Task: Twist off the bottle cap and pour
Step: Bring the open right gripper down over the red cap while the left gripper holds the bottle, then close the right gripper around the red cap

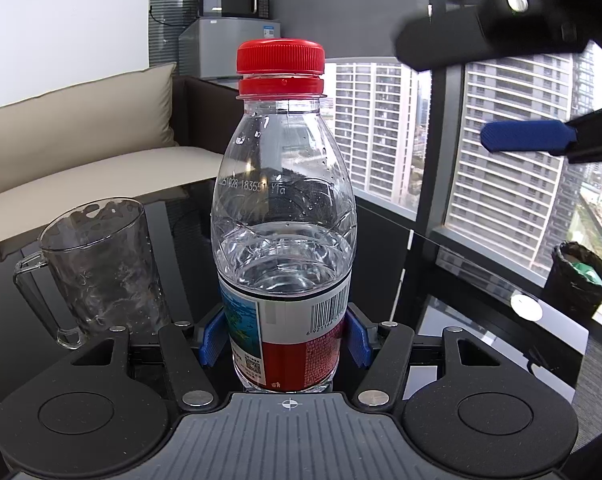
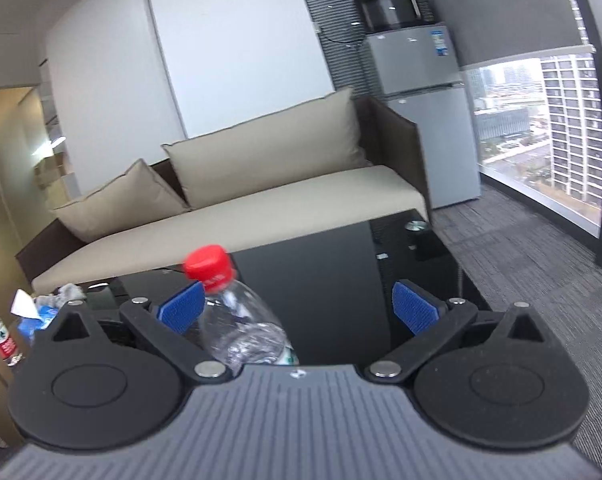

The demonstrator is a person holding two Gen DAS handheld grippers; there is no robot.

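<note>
Beige sofa (image 2: pixel 261 200), grey fridge (image 2: pixel 421 64), window (image 1: pixel 513 152) facing towers.

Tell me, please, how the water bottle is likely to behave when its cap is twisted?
The bottle looks thin-walled and only about half full, so it may flex or dent. The left tongs clamp its label low down, so the tall neck could probably lean when the red cap is turned. Its smooth plastic might also slip round in the pads.

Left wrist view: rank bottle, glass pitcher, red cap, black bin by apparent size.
1. Bottle, largest, though it sits nearest the camera, clamped in the left gripper.
2. Glass pitcher.
3. Red cap and black bin look alike in area; the bin stands farther back, so I won't rank them.
</note>
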